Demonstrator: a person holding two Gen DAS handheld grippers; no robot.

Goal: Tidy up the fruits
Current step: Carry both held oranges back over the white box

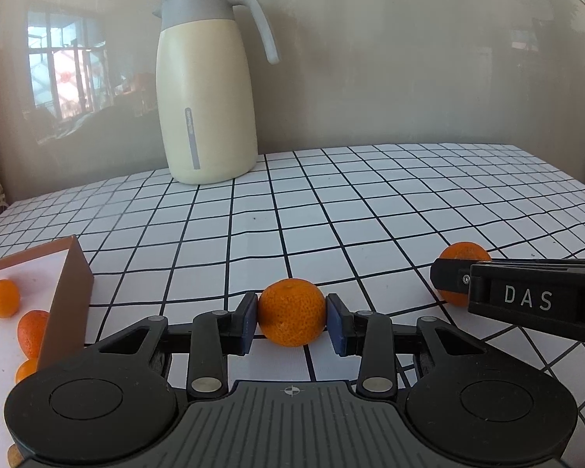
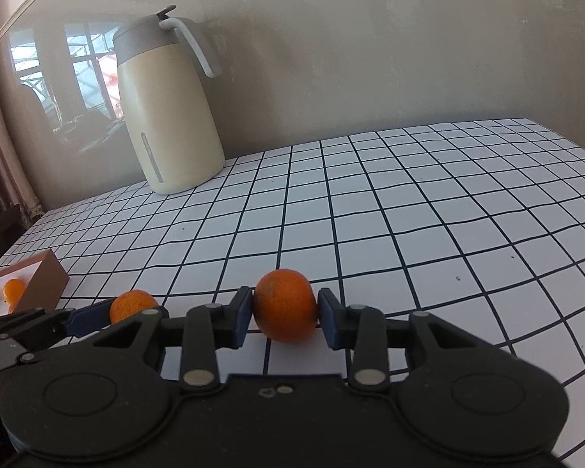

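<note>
In the left wrist view my left gripper (image 1: pixel 291 321) is shut on a small orange (image 1: pixel 291 312), its blue pads pressed against both sides, just over the checked tablecloth (image 1: pixel 370 202). To its right, the right gripper (image 1: pixel 452 277) grips a second orange (image 1: pixel 464 253). In the right wrist view my right gripper (image 2: pixel 284 318) is shut on that orange (image 2: pixel 284 310), with the left gripper (image 2: pixel 97 318) and its orange (image 2: pixel 132 304) to the left. A brown-sided box (image 1: pixel 68 300) with a white floor holds several small oranges (image 1: pixel 3 298) at the left.
A cream and grey thermos jug (image 1: pixel 206 89) stands at the back of the table against the wall. The tablecloth's far edge meets the wall; its left edge runs past the box (image 2: pixel 45 282).
</note>
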